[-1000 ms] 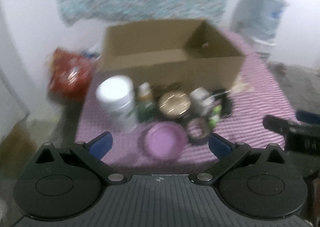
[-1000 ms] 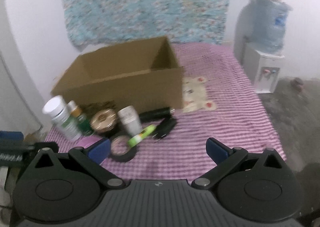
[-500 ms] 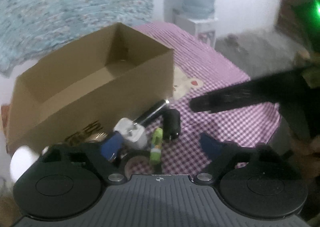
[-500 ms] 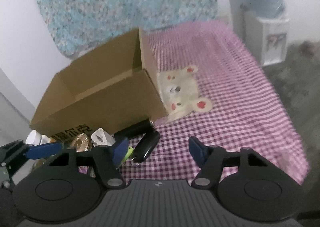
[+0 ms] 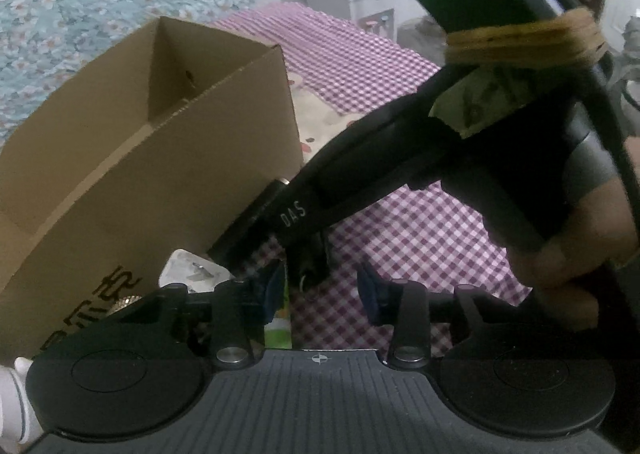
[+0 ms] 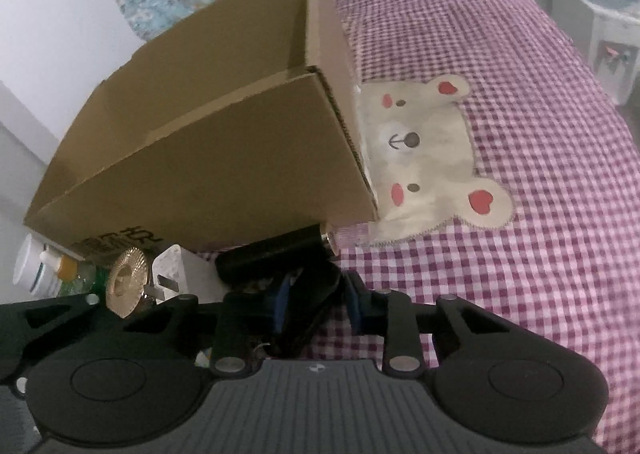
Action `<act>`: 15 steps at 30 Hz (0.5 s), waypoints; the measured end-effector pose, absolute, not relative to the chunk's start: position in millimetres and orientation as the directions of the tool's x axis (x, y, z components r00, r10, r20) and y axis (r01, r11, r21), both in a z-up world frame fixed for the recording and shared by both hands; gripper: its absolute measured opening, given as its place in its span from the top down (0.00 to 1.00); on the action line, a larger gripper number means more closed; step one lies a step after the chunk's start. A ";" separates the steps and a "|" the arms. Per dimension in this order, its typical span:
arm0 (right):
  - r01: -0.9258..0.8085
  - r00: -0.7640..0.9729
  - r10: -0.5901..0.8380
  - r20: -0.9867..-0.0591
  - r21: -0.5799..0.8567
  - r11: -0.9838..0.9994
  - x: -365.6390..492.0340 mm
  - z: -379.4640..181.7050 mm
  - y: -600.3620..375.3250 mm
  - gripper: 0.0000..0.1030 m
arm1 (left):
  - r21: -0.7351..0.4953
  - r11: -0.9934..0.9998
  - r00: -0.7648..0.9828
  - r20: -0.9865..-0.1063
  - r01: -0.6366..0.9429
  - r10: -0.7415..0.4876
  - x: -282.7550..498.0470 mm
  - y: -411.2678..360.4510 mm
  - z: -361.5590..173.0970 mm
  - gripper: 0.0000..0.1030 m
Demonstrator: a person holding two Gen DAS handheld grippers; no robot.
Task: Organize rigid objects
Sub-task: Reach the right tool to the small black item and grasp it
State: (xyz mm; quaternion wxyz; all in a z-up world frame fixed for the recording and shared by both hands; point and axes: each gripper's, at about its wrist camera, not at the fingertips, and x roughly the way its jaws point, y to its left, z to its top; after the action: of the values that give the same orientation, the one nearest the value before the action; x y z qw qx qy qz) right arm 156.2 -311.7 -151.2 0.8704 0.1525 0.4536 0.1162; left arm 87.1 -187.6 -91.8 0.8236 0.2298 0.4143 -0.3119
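On the far left, one white jar (image 6: 28,266) is cut off by the edge. One little bottle (image 6: 60,265) with an orange top stands just beside it. Something green sits under the bottle, too hidden to name. Next comes one gold disc (image 6: 128,282), standing on its edge. One white plug (image 6: 176,270) lies just beside the disc.

Behind them all sits one cardboard box (image 6: 240,157), open on top. Its inside floor cannot be seen. One black tube (image 6: 276,250) lies at the foot of the box, with its left end in the dark.

The left gripper (image 5: 320,294) has its two fingers closing. Only the checked cloth (image 6: 520,133) shows between them. One green stick (image 5: 280,318) peeks out under its left finger, mostly covered.

The right gripper (image 6: 316,302) is closing too. One black thing (image 6: 312,294) lies between its blue pads, right in front of the black tube. The pads look pressed on its sides. Its shape is hard to make out.

To the right, one bear patch (image 6: 424,157) lies on the cloth, partly tucked under the box. In the left wrist view, one hand (image 5: 580,246) holds the right gripper's handle and blocks much of the cloth.
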 end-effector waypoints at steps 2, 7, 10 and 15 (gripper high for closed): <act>-0.071 0.557 0.349 -0.754 0.376 0.924 154.6 -151.3 -313.4 0.70 | 0.117 0.694 0.453 -0.831 0.710 -0.323 87.7 -189.1 -94.0 0.62; -0.029 0.545 0.365 -0.755 0.418 0.908 140.3 -150.6 -333.7 0.78 | 0.115 0.676 0.435 -0.840 0.727 -0.324 93.8 -198.3 -96.0 0.62; 0.020 0.534 0.351 -0.769 0.426 0.904 129.3 -157.7 -351.0 0.95 | 0.094 0.663 0.403 -0.854 0.743 -0.330 99.4 -204.5 -99.4 0.62; 0.080 0.538 0.434 -0.723 0.557 0.827 117.7 -163.7 -375.3 0.93 | 0.140 0.676 0.419 -0.867 0.724 -0.270 108.2 -211.8 -106.6 0.61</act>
State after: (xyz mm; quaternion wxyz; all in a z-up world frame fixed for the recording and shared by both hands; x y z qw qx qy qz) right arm 117.7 -375.3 -163.7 0.8328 0.2743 0.4689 0.1063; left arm 108.2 -211.8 -106.6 0.8022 0.2572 0.4408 -0.3097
